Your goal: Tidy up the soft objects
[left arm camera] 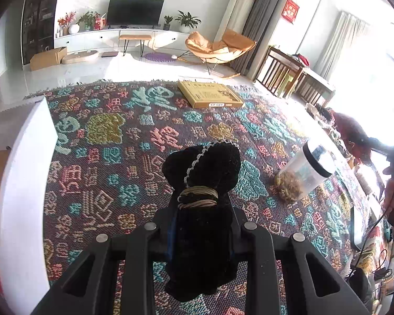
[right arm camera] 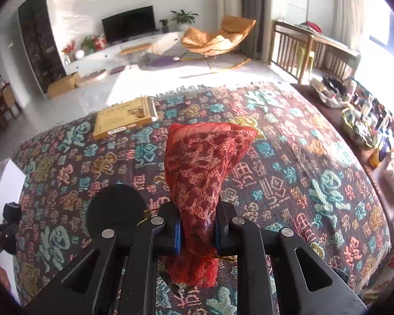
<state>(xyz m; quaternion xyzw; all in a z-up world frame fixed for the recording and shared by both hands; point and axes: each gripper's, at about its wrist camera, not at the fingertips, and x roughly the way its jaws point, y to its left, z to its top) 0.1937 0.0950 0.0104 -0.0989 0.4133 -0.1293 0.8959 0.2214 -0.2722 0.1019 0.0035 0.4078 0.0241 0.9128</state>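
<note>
My left gripper is shut on a black velvet pouch with a bead trim and a cord wound round its neck, held above the patterned blanket. My right gripper is shut on a red lace pouch tied with gold string, held upright above the same blanket. The red pouch also shows at the right edge of the left wrist view. A clear jar with a black rim lies on its side with a brown fluffy thing at its mouth.
A flat yellow box lies at the blanket's far edge, also in the right wrist view. A black round lid lies on the blanket. A white box stands at the left. Cluttered baskets line the right side.
</note>
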